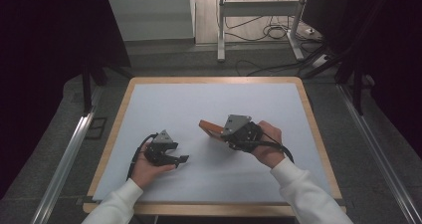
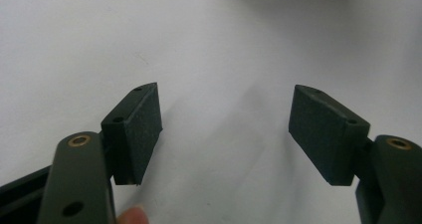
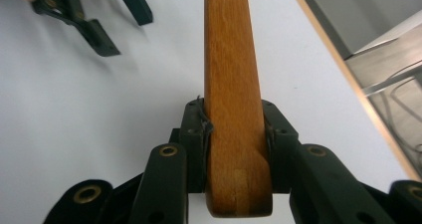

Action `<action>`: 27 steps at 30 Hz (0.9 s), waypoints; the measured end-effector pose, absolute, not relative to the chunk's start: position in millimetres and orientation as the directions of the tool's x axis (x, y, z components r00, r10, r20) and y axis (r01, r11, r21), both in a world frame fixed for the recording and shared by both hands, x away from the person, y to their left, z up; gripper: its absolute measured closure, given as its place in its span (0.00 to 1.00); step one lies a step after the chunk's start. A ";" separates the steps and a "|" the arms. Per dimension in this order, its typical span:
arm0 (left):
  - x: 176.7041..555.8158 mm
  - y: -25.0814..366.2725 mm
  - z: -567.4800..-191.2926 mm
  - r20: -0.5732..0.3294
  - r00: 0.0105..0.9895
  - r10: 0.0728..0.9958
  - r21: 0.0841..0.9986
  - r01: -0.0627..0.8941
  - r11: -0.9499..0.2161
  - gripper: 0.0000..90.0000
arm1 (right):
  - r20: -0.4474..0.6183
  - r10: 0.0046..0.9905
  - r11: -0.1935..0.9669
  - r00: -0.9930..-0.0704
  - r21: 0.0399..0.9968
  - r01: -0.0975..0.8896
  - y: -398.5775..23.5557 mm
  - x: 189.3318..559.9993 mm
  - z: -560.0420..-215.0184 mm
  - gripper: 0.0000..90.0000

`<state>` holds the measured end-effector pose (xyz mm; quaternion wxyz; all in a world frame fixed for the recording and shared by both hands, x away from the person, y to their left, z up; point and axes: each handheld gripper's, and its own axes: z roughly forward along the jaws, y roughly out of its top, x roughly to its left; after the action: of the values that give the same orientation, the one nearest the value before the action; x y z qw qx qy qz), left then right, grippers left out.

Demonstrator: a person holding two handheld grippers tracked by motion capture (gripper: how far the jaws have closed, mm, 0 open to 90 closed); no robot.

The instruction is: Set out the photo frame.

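Note:
A brown wooden block (image 1: 210, 128) is held just above the white table top (image 1: 209, 104) near its middle. My right gripper (image 1: 225, 134) is shut on the block's near end. In the right gripper view the wooden block (image 3: 233, 84) runs straight away from the camera, with both pads (image 3: 195, 144) pressed on its sides. My left gripper (image 1: 181, 159) lies low at the front left, open, with nothing between its fingers. In the left gripper view its pads (image 2: 142, 129) stand wide apart over bare white surface. The left gripper (image 3: 107, 22) also appears far off in the right gripper view.
The white top has a wooden rim (image 1: 318, 134) all round. Beyond the table's far edge stand a metal frame (image 1: 221, 30) and loose cables (image 1: 268, 32) on the floor. Dark curtains hang at both sides.

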<state>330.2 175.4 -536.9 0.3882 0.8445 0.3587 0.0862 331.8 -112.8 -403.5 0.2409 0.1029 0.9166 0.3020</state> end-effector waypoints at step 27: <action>330.1 171.6 -538.8 -0.138 0.742 0.656 0.711 0.535 -0.456 0.31 | -0.265 0.403 0.729 -0.876 0.671 0.133 -142.6 348.7 -395.8 0.72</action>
<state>330.1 171.6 -538.8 0.3861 0.8497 0.3504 0.0780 348.7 -142.6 -395.8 0.2004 0.1476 0.9081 0.3369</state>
